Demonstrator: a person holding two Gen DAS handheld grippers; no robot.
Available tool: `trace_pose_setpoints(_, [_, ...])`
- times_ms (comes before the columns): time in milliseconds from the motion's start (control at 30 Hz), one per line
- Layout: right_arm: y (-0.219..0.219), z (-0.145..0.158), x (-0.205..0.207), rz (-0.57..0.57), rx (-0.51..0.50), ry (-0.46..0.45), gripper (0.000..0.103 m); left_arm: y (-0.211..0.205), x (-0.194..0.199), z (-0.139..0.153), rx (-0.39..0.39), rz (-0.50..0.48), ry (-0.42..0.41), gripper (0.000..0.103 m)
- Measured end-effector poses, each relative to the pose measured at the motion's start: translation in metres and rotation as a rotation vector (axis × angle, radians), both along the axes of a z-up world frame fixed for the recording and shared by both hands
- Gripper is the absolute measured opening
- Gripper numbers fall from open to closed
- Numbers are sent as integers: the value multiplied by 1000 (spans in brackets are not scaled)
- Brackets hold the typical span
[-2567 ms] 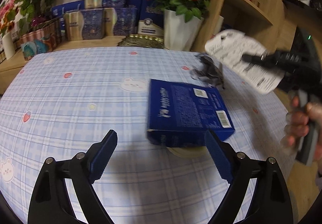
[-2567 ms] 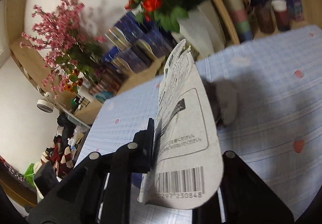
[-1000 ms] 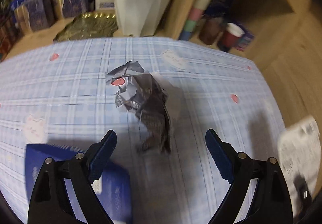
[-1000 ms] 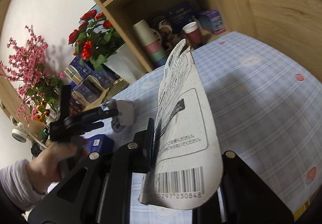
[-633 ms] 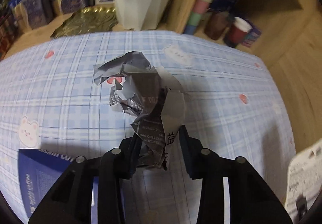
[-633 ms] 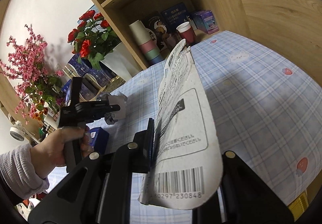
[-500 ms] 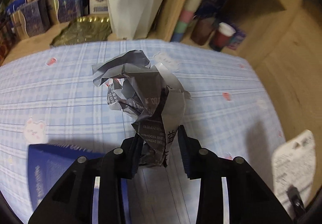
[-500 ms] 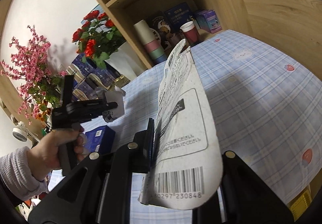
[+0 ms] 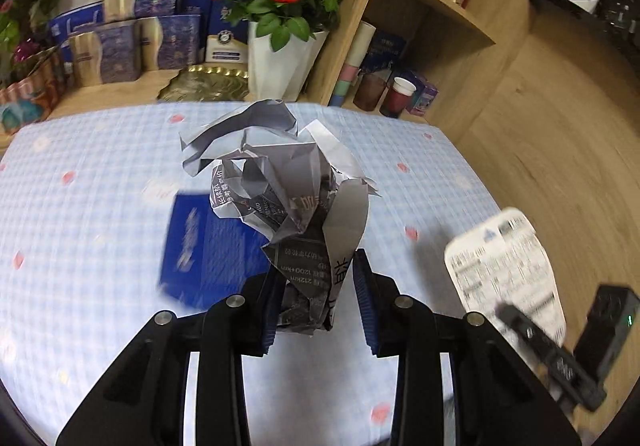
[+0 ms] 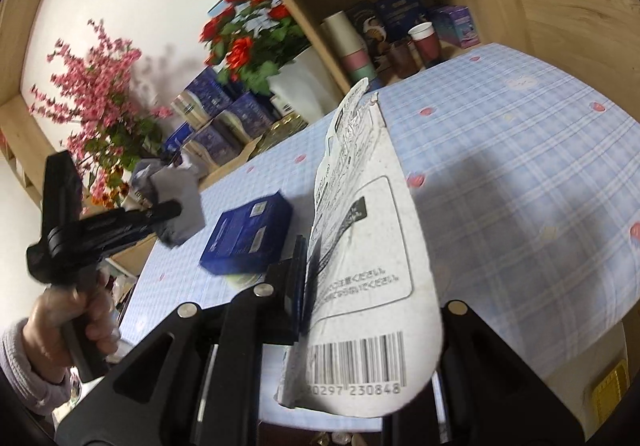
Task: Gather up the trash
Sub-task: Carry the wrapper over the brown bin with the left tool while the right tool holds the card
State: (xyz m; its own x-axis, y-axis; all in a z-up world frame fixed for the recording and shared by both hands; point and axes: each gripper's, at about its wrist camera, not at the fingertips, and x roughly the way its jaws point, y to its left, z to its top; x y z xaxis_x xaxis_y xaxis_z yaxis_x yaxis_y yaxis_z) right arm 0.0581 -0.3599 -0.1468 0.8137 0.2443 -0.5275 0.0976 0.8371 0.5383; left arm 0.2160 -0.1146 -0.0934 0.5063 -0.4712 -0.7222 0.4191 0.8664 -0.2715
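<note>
Blue-checked table [image 9: 100, 173] carries a navy box [image 9: 208, 246]. Left gripper [image 9: 316, 298] clamps crumpled newspaper [image 9: 288, 181] above it. Right gripper [image 10: 360, 286] pinches a white barcode card [image 10: 372, 258].

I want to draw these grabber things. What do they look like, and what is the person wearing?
Each is black plastic. The left gripper has two wide, angular arms with silver round bolts, and ridged blue pads inside its fingers. The right gripper has the same black arms and bolts. The left one has a chunky handle, with a small green light on the block atop it. A fuzzy pale lilac sleeve covers the wrist.
</note>
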Motion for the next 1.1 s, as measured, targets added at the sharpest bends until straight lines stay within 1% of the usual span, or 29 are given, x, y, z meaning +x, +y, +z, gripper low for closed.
trace_pose_setpoints(133, [25, 2, -17, 34, -18, 4, 18, 30, -45, -3, 12, -31, -7, 33])
trace_pose_setpoints(267, [51, 3, -34, 71, -35, 10, 18, 51, -92, -18, 35, -96, -2, 33])
trace_pose_setpoints(400, [76, 0, -49, 103, -67, 18, 18, 73, -138, -44, 13, -153, 62, 33])
trace_pose_setpoints(500, [90, -5, -58, 123, -81, 30, 18, 81, -169, -67, 31, -203, 104, 33])
trace_pose_setpoints(600, [100, -10, -66, 135, -81, 43, 18, 88, -192, -92, 41, -220, 164, 33])
trace_pose_setpoints(667, [106, -12, -71, 143, -77, 48, 18, 92, -205, -109, 32, -225, 216, 33])
trace_pose_setpoints(733, [113, -16, -76, 151, -82, 51, 18, 92, -212, -124, 33, -222, 253, 33])
trace_pose_setpoints(800, [120, -22, -79, 164, -77, 67, 18, 93, -217, -145, 27, -210, 317, 33])
trace_pose_setpoints(900, [127, -25, -81, 177, -81, 78, 18, 93, -214, -169, 6, -184, 400, 33])
trace_pose_setpoints(1000, [130, -27, -82, 186, -91, 78, 18, 94, -211, -188, -3, -170, 450, 34])
trace_pose_setpoints(1100, [129, -30, -83, 185, -81, 78, 18, 102, -210, -206, -22, -123, 517, 34])
